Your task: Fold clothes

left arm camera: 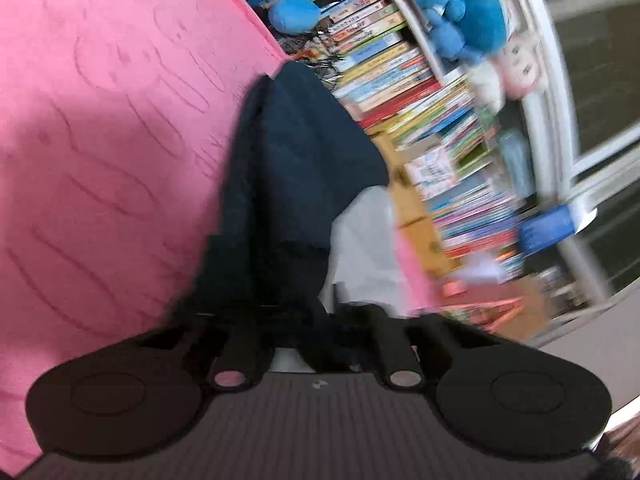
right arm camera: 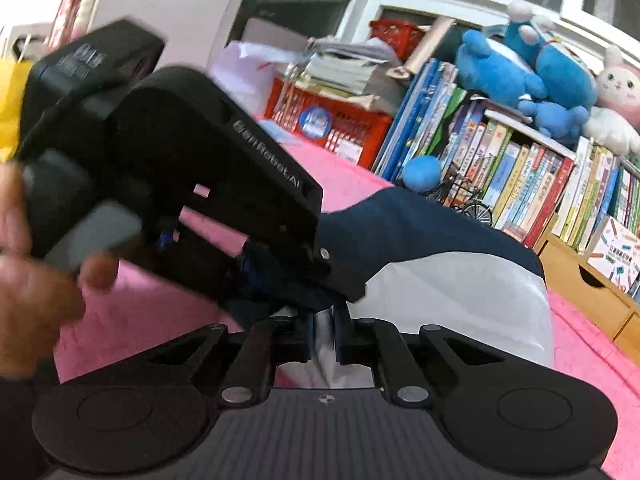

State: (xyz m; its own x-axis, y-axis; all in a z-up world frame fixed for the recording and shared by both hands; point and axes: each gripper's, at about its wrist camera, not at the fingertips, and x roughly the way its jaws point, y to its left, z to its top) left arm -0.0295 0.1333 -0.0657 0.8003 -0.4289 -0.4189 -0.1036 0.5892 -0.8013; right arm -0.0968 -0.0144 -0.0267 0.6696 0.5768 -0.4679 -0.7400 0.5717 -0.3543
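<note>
A navy garment (left arm camera: 296,168) with a white panel (left arm camera: 360,248) lies bunched on the pink bedspread (left arm camera: 100,140). My left gripper (left arm camera: 316,324) is shut on a fold of its navy cloth, which drapes over the fingertips and hides them. The right wrist view shows the garment (right arm camera: 420,232) stretching away to the right. There the left gripper (right arm camera: 304,280), held by a hand (right arm camera: 36,288), bites into the navy edge just above my right gripper (right arm camera: 324,332). The right gripper's blue pads (right arm camera: 309,334) stand a little apart with a ridge of the white panel (right arm camera: 460,300) pinched between them.
Shelves packed with books (right arm camera: 520,184) line the far side, topped by blue plush toys (right arm camera: 528,76) and a pink rabbit (right arm camera: 616,92). A red basket (right arm camera: 332,120) with papers stands behind the bed. Wooden drawers (right arm camera: 584,284) sit at the right. White window frames (left arm camera: 560,128) rise beyond.
</note>
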